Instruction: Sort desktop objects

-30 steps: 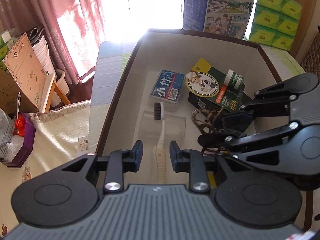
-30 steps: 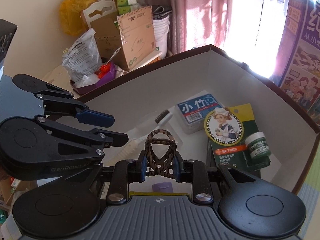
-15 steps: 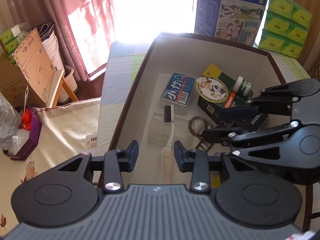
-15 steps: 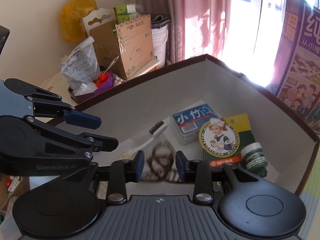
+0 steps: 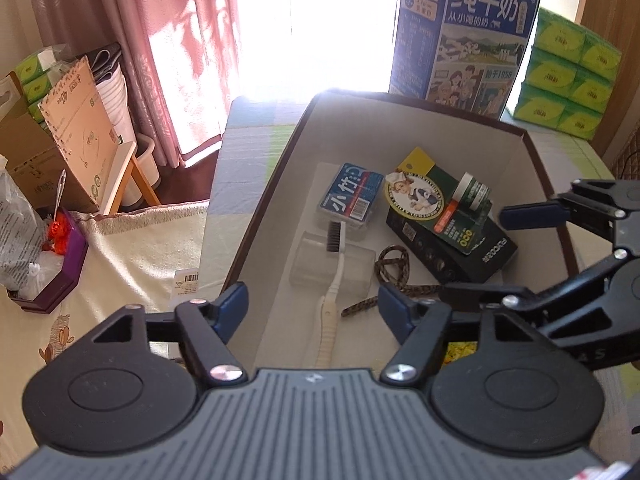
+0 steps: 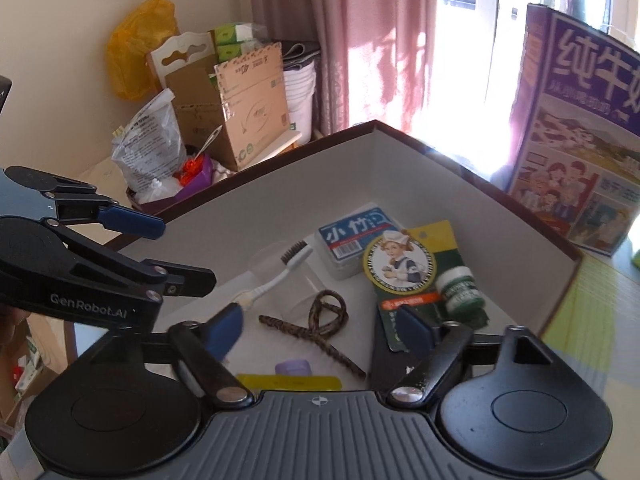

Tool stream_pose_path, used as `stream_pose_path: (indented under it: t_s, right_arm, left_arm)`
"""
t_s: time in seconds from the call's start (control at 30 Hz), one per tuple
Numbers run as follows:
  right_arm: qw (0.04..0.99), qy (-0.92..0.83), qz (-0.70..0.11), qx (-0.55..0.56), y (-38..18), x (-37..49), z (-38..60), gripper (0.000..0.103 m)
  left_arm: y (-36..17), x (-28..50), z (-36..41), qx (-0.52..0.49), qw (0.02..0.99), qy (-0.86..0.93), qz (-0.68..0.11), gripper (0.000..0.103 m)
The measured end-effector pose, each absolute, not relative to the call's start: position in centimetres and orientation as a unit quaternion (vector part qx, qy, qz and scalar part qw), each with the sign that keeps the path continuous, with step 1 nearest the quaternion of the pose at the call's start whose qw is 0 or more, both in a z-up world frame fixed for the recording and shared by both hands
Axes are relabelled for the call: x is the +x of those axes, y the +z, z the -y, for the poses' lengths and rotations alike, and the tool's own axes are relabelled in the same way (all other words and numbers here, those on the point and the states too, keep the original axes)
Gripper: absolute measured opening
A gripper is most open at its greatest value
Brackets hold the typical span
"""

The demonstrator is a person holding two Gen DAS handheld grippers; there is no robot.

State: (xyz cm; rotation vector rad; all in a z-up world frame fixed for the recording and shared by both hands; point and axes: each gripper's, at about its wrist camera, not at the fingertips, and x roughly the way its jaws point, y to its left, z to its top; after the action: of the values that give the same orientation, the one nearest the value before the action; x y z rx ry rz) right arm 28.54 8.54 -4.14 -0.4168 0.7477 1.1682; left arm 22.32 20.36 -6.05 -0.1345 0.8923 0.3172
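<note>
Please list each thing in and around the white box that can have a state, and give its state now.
left tool: open, holding nothing
right tool: open, holding nothing
hair clip: lying free on the box floor
toothbrush: lying across the clear cup
clear cup: on its side
green jar: lid on
box: open at the top

Left gripper (image 5: 313, 307): jaws spread wide, nothing between the fingers, lower centre of its own wrist view. Right gripper (image 6: 320, 330): jaws likewise spread wide and empty, lower centre of its view. Each gripper appears at the side edge of the other's view.
</note>
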Motion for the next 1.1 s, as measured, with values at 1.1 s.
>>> stream_pose_path:
  t_s: [1.1]
  right_arm:
    - [0.794, 0.509, -0.301, -0.142, 1.2, 23.0, 2.8, 0.101]
  left_arm:
    - [1.1, 13.1, -10.4, -0.033, 0.901, 0.246, -0.356, 0.101]
